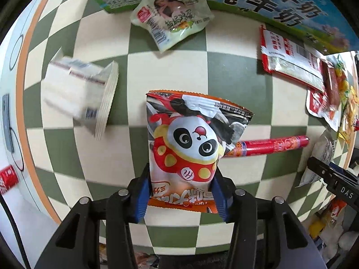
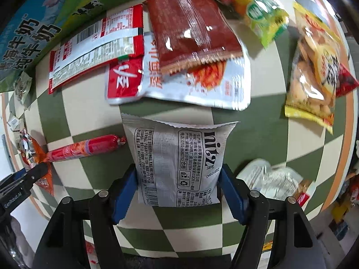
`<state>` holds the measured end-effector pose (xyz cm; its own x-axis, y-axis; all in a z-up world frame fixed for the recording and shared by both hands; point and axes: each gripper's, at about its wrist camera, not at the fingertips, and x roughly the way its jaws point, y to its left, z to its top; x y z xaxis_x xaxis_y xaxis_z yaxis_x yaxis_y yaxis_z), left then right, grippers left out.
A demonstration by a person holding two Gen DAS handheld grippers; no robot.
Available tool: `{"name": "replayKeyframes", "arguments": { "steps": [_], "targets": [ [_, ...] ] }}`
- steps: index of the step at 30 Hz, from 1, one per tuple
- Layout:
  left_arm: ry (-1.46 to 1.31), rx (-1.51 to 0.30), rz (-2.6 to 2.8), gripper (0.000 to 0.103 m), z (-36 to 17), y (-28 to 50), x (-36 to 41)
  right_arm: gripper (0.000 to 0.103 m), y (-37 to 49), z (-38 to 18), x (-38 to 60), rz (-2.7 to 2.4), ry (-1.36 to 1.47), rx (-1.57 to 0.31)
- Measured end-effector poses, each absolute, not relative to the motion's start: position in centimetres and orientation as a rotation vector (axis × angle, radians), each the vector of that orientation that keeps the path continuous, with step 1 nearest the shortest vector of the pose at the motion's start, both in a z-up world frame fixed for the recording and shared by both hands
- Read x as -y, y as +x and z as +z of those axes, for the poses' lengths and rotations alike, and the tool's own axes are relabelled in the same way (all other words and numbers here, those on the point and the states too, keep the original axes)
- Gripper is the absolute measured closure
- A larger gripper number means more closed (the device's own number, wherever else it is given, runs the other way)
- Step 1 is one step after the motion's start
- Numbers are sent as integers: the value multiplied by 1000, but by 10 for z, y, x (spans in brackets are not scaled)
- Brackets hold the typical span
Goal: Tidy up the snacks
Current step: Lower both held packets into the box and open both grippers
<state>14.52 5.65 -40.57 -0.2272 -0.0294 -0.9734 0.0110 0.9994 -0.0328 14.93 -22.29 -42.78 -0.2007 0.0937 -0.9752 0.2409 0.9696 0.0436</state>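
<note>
- Left claw (image 1: pixel 181 192) is clamped on the lower end of the panda packet (image 1: pixel 190 143), its blue pads pinching the bag in from both sides; the packet stands up from the claw over the checked worktop (image 1: pixel 235 71).
- Right claw (image 2: pixel 177 190) has its pads against both sides of the grey packet (image 2: pixel 177 157), which shows its printed back and barcode; I read this as a grip, though a looser one (the bag is barely dented).
- Both bags look light, soft and air-filled, with slick film. They should crumple rather than break, so a hold low on the body or on the crimped seam seems safest against slipping.
- A red sausage stick (image 1: pixel 269 145) lies on the worktop just beside the panda packet, between the two claws.
- Only the left view shows the pale egg packet (image 1: pixel 172 20) near the milk carton (image 1: pixel 258 2) and a blurred white packet (image 1: pixel 78 94) off to the side.
- Only the right view shows the pile plainly: a dark red packet (image 2: pixel 193 29) lying on a silver and red packet (image 2: pixel 179 85), a candy bag (image 2: pixel 253 6) and a biscuit bag (image 2: pixel 314 71) nearer the worktop's edge, and a blurred clear wrapper (image 2: pixel 269 177) just beside the claw.
</note>
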Motion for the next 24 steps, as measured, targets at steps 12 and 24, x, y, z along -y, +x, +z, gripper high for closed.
{"name": "replayKeyframes", "arguments": {
  "steps": [12, 24],
  "targets": [
    [-169, -1691, -116, 58, -311, 112, -52, 29, 117, -354, 212, 47, 369, -1691],
    [-207, -1580, -177, 58, -222, 292, -31, 29, 248, -222, 182, 188, 337, -1458]
  ]
}}
